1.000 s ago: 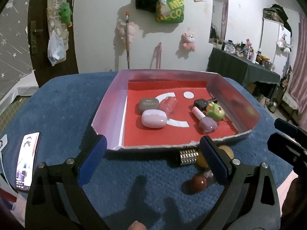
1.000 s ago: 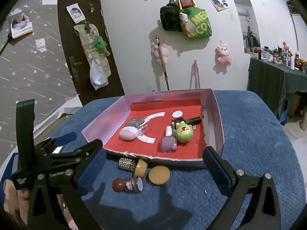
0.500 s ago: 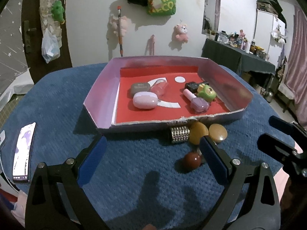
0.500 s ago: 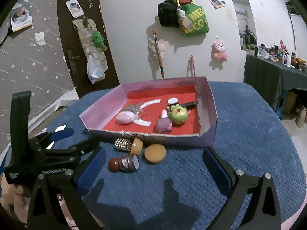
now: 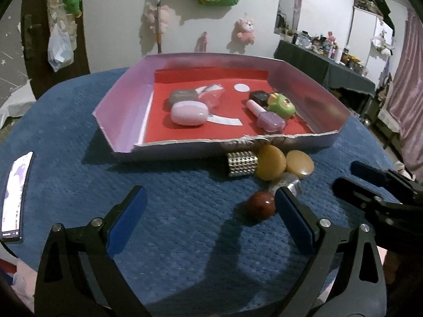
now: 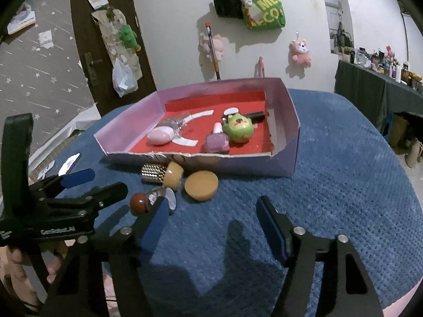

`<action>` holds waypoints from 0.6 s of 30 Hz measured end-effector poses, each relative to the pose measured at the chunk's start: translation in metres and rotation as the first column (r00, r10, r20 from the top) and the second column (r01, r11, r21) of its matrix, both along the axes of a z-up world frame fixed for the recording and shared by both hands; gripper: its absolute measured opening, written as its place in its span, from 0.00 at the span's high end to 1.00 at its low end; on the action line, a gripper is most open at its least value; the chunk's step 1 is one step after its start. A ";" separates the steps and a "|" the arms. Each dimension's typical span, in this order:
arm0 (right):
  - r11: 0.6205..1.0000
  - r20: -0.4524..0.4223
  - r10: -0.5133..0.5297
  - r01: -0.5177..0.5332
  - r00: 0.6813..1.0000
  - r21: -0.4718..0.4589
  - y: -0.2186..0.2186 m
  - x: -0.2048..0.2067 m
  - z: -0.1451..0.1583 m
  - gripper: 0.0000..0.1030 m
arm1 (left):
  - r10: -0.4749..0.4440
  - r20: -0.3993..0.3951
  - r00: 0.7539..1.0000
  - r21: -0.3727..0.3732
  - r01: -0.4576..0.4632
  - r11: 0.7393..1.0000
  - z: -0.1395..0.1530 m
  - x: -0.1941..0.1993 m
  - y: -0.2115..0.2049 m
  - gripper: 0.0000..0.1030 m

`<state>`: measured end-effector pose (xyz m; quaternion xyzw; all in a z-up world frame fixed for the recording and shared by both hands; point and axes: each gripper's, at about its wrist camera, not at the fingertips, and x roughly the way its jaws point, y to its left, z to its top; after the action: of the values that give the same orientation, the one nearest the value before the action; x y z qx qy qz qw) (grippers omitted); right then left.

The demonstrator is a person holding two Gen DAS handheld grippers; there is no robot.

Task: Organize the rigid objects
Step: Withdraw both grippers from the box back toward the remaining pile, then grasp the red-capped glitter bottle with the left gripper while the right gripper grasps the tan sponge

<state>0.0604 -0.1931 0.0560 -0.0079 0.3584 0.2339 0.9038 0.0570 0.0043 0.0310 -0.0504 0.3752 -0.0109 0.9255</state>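
Two handheld tongs hover low over a blue-covered tabletop [image 5: 66,174] w/ loose items waiting in front of a pink-walled tray [image 5: 119,111]. Nearest: left tongs [image 5: 208,206] spread wide, nothing between the jaws, right pad just beside a small bottle w/ a round red-brown cap [image 5: 260,206] lying on its side. Right tongs [image 6: 211,214] have just been closing and now stand about half open, also empty; left pad sits just beside that same bottle's silvery body [image 6: 165,198]. Risk no. 1, by the look of it: both tools converge on one rounded thing, so a pad could nudge it and send it rolling over the nubby cloth, or the two tongs could knock each other. Just beyond, a studded silver cylinder [image 5: 242,163] lies touching a tan disc [image 5: 271,162], w/ a second tan disc [image 6: 201,186] close by; the cluster is tight, so a grab at one may well shove its neighbours, and the cylinder looks free to roll. Farther on, the tray's red floor already holds a lilac oval case [image 5: 189,112], a grey case, a clear item, a nail-polish bottle [image 6: 216,142] and a green cartoon-faced toy [image 6: 238,129]. Its near wall is ragged and looks like thin card; a low carry could catch that lip and shift the tray, and a drop among the crowded right-hand items may topple them.
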 end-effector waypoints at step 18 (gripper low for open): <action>0.997 -0.038 -0.071 0.070 0.997 -0.023 -0.021 0.021 -0.007 0.36 | -0.087 -0.050 0.995 -0.037 0.085 0.996 -0.021 0.024 -0.032 0.05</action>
<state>0.0816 -0.2144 0.0493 -0.0004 0.3784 0.1983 0.9042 0.0810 -0.0274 0.0099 -0.0505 0.4003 -0.0559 0.9133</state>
